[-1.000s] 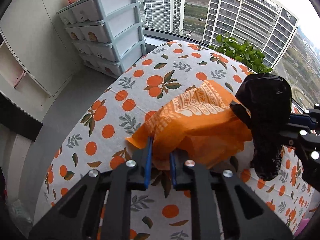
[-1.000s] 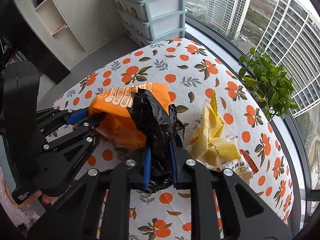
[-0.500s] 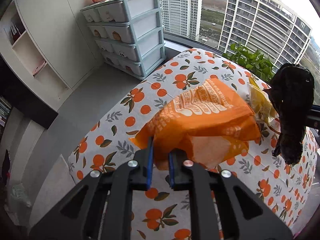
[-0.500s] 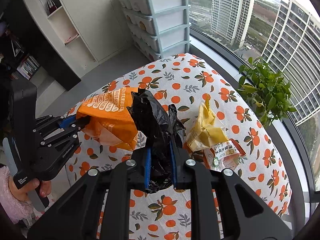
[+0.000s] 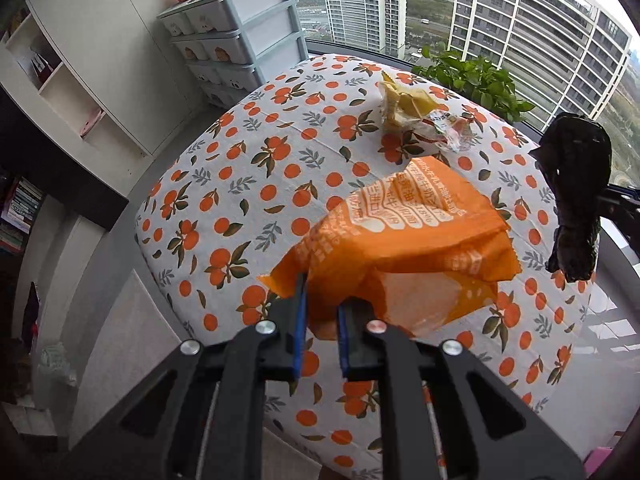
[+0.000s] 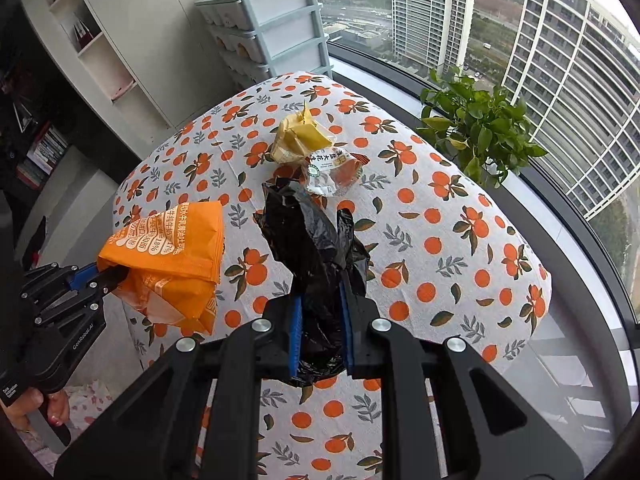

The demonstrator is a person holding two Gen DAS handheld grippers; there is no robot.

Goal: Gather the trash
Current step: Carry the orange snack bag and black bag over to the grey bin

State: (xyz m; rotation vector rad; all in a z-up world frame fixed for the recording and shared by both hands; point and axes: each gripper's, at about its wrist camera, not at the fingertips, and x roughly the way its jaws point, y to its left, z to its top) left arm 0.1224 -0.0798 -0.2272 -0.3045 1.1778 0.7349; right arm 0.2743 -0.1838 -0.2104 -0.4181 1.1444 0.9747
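Note:
My left gripper [image 5: 320, 312] is shut on the corner of an orange snack bag [image 5: 404, 248] and holds it in the air above the table; gripper [image 6: 102, 274] and bag [image 6: 168, 256] also show at the left of the right wrist view. My right gripper [image 6: 320, 320] is shut on a crumpled black plastic bag [image 6: 316, 240], also lifted; this bag hangs at the right edge of the left wrist view [image 5: 576, 196]. A yellow wrapper [image 6: 298, 136] and a clear snack packet [image 6: 334, 172] lie on the table [image 6: 440, 208] further back.
The table has an orange-print cloth [image 5: 240, 184]. A potted green plant [image 6: 476, 124] stands by the window beyond it. A grey drawer unit [image 6: 272, 24] and white shelves [image 5: 68, 80] stand at the back left. Floor lies to the table's left.
Both grippers have risen and pulled back from the table, lifting the orange bag and the black bag. The two bags have moved apart, uncovering the yellow wrapper and clear packet.

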